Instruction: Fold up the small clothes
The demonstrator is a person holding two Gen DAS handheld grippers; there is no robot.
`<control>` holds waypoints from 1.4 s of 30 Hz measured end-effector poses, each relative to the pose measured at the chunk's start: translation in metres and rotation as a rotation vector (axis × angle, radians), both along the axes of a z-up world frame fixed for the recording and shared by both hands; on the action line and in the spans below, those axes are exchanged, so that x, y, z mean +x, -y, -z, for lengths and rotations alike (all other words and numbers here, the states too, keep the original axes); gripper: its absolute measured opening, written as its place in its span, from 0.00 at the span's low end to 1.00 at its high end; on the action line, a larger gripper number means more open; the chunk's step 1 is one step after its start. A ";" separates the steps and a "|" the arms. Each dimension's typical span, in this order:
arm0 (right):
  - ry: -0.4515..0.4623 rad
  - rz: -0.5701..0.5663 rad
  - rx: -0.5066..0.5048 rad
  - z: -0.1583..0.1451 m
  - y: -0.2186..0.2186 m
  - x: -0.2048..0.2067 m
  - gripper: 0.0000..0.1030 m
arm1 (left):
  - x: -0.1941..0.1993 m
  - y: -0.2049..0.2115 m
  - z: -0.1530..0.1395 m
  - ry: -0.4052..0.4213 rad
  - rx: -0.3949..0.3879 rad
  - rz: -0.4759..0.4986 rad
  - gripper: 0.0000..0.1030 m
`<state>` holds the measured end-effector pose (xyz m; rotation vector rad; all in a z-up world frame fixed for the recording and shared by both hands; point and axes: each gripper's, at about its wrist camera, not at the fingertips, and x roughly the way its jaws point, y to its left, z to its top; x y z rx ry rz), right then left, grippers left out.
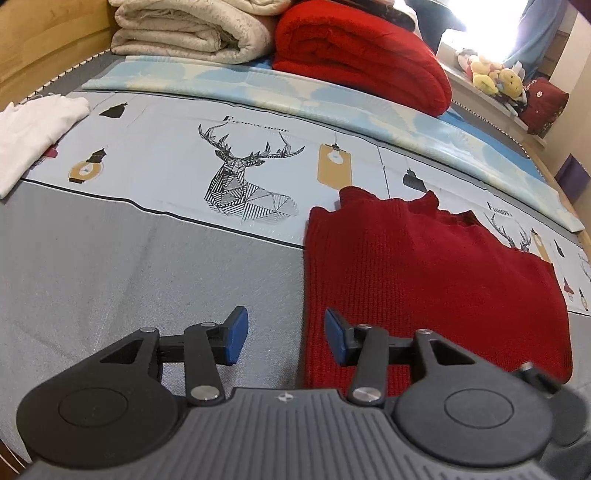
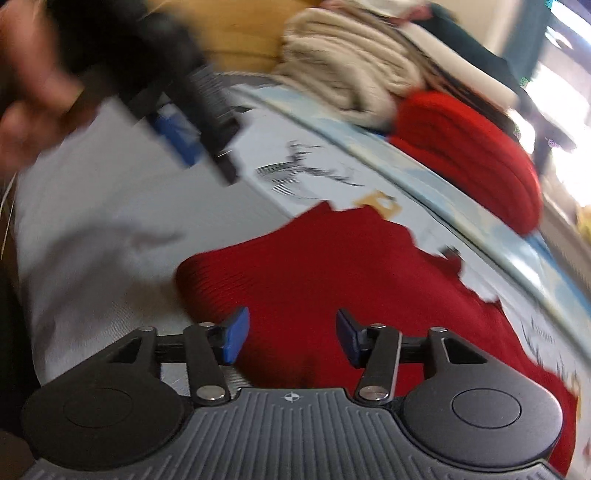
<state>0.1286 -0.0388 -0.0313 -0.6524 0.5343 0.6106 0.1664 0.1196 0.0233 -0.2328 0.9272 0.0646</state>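
A dark red knitted garment (image 1: 424, 280) lies flat on the bed, folded into a rough rectangle; it also shows in the right wrist view (image 2: 332, 266). My left gripper (image 1: 286, 341) is open and empty, low over the garment's near left edge. My right gripper (image 2: 291, 338) is open and empty, just above the garment's near part. The left gripper (image 2: 184, 140) appears blurred at the upper left of the right wrist view, held by a hand. A white garment (image 1: 33, 129) lies at the far left of the bed.
The bed sheet (image 1: 147, 258) is grey with a pale band of deer prints. A folded cream blanket (image 1: 192, 33) and a folded red blanket (image 1: 362, 55) lie at the back. Plush toys (image 1: 495, 74) sit on a ledge at the right. A wooden bed frame (image 1: 37, 44) borders the left.
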 end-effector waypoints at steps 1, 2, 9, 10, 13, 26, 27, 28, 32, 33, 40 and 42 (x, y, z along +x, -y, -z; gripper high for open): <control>0.003 -0.018 -0.035 0.008 -0.005 0.000 0.55 | 0.000 -0.002 0.001 -0.003 -0.002 -0.003 0.51; 0.006 -0.036 -0.069 0.015 -0.011 0.000 0.56 | 0.000 -0.004 0.001 -0.005 -0.006 -0.006 0.53; 0.130 -0.124 -0.266 0.060 -0.039 -0.006 0.58 | 0.006 -0.021 0.008 -0.037 -0.033 -0.030 0.54; 0.142 -0.133 -0.274 0.060 -0.041 -0.006 0.58 | 0.007 -0.023 0.008 -0.040 -0.035 -0.032 0.54; 0.159 -0.147 -0.286 0.061 -0.044 -0.003 0.58 | 0.009 -0.026 0.009 -0.044 -0.036 -0.033 0.54; 0.111 -0.065 -0.035 0.014 -0.028 0.011 0.15 | 0.021 -0.045 0.043 -0.212 -0.514 -0.069 0.86; 0.129 -0.065 -0.026 0.009 -0.026 0.008 0.15 | 0.024 -0.045 0.048 -0.232 -0.581 -0.069 0.88; 0.147 -0.067 -0.021 0.004 -0.022 0.005 0.15 | 0.027 -0.044 0.051 -0.242 -0.628 -0.064 0.91; 0.144 -0.069 0.024 -0.014 -0.009 -0.008 0.14 | 0.043 -0.033 0.059 -0.270 -0.691 -0.038 0.98; 0.139 -0.075 0.033 -0.017 -0.006 -0.012 0.14 | 0.046 -0.029 0.062 -0.288 -0.700 -0.034 0.98; 0.080 -0.144 0.092 -0.039 0.009 -0.038 0.14 | 0.049 -0.018 0.075 -0.358 -0.692 0.014 0.88; 0.053 -0.167 0.121 -0.044 0.008 -0.048 0.14 | 0.044 -0.020 0.074 -0.354 -0.697 0.030 0.61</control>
